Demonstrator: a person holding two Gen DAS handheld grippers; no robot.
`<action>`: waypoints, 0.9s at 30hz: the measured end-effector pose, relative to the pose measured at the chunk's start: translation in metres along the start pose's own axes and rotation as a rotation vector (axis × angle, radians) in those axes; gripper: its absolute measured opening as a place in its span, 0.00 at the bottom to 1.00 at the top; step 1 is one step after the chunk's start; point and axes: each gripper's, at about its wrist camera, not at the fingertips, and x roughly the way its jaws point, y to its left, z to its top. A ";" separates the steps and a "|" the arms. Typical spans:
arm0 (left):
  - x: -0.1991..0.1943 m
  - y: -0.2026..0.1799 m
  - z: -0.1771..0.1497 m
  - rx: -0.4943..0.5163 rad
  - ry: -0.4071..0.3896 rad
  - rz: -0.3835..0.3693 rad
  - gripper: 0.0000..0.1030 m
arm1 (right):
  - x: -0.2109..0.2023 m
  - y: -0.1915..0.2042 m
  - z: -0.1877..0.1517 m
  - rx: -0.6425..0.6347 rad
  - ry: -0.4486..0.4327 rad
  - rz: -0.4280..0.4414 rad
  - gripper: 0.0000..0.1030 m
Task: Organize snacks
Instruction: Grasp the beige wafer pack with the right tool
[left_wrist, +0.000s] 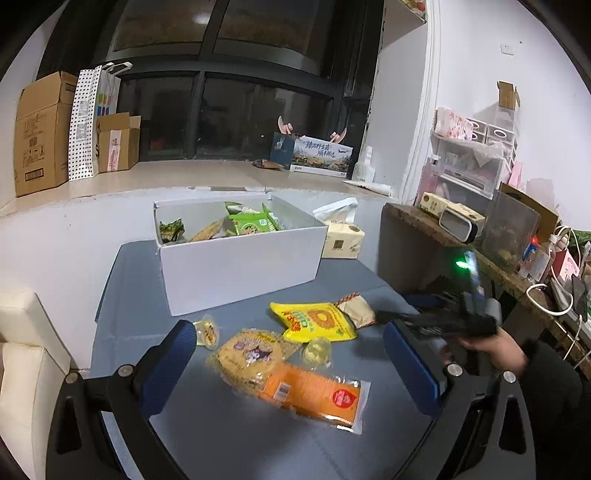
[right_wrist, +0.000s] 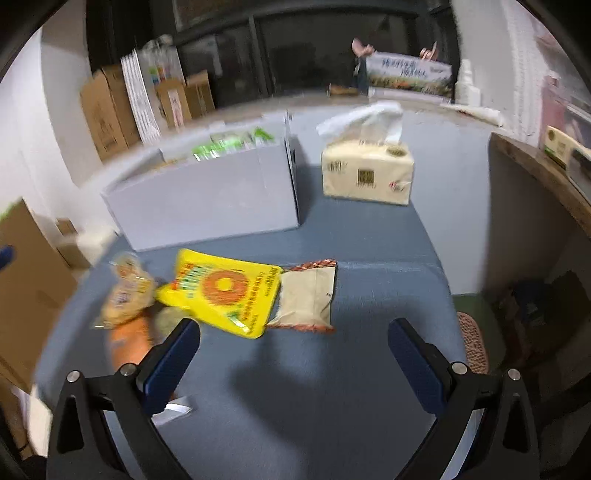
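On the blue table (left_wrist: 229, 443) the left gripper (left_wrist: 290, 363) gapes wide over the orange pack (left_wrist: 314, 397), holding nothing, with the yellow bag (right_wrist: 221, 291) and tan packet (right_wrist: 306, 295) beside it below the white box (left_wrist: 236, 266), and the right gripper (right_wrist: 293, 360) likewise spread and empty.

Lived-in home room: dark window (left_wrist: 229, 110) with sill holding cardboard boxes (left_wrist: 42, 133), cluttered wooden side desk (left_wrist: 480, 254), tissue pack (right_wrist: 367, 173), cream sofa (left_wrist: 22, 354).
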 end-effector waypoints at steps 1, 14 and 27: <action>0.000 0.002 -0.002 -0.005 0.008 0.002 1.00 | 0.011 0.000 0.004 -0.003 0.022 -0.011 1.00; 0.004 0.019 -0.018 -0.056 0.048 0.007 1.00 | 0.078 0.004 0.021 -0.048 0.143 -0.115 0.53; 0.048 0.037 -0.006 -0.028 0.128 0.083 1.00 | 0.021 0.011 0.012 0.006 0.049 -0.001 0.46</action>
